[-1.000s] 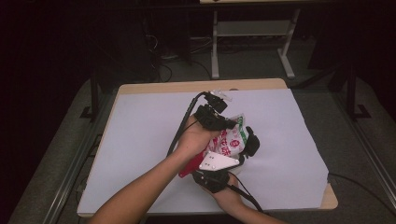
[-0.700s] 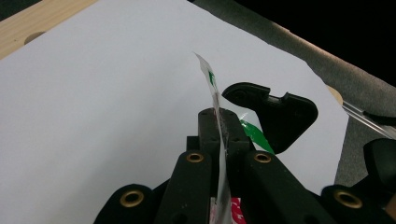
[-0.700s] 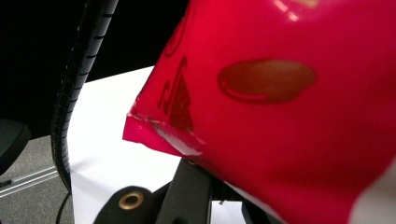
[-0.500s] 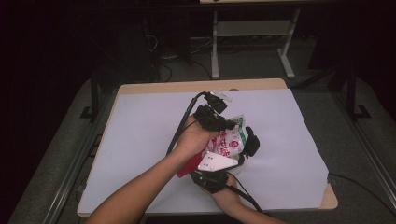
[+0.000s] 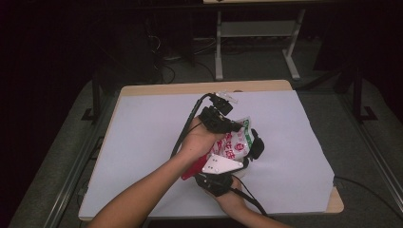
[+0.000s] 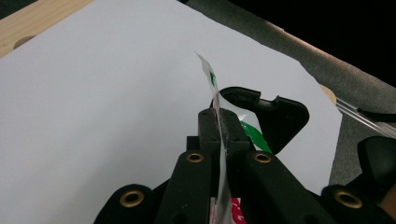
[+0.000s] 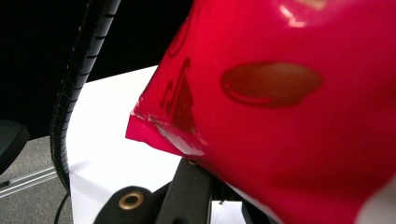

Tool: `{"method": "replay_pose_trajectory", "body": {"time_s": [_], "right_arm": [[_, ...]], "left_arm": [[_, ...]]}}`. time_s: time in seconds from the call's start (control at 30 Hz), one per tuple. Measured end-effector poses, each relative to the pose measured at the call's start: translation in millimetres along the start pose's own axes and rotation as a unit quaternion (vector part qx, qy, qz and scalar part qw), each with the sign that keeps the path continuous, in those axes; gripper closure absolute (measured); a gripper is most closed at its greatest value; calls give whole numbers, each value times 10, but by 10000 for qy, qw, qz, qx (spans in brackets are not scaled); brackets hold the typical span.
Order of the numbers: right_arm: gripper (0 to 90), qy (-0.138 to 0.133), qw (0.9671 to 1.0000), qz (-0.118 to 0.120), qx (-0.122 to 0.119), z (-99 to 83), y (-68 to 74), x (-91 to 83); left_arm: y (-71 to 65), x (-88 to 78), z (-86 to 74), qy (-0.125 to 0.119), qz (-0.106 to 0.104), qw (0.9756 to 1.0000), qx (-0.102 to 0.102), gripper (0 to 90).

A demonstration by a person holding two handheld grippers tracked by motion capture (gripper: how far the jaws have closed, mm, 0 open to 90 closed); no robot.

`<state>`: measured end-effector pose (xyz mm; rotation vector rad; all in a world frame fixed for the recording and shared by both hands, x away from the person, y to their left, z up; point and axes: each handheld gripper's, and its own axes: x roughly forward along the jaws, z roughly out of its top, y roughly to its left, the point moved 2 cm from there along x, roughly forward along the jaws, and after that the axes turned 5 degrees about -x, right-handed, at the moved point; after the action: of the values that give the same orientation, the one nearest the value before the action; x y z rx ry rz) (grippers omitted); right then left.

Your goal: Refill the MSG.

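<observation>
A snack bag (image 5: 236,142), red, white and green, is held above the middle of the white-covered table (image 5: 142,137) between both grippers. My left gripper (image 5: 234,127) comes at it from the far side; in the left gripper view its jaws (image 6: 219,122) are shut on the bag's thin top edge (image 6: 208,74). My right gripper (image 5: 252,143), with its grey plate (image 5: 221,164), comes from the near side. In the right gripper view the red side of the bag (image 7: 289,107) lies right over the jaws and hides their tips. The right gripper's finger (image 6: 273,114) stands by the green part.
White paper covers the wooden table top, whose bare edge (image 5: 199,87) runs along the far side. Black cables (image 5: 183,133) trail from the grippers; one (image 7: 74,88) hangs at the left of the right gripper view. A metal stand (image 5: 256,33) is on the floor beyond.
</observation>
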<state>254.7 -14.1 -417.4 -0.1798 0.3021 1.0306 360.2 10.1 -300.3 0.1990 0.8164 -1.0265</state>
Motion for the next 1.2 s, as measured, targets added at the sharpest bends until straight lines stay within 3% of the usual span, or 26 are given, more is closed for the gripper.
{"method": "replay_pose_trajectory", "body": {"time_s": [1.2], "right_arm": [[900,-51,10000,-1,48,20,-14,-16]], "left_arm": [[-19,20,33,-9,-8,10000,39,900]]}}
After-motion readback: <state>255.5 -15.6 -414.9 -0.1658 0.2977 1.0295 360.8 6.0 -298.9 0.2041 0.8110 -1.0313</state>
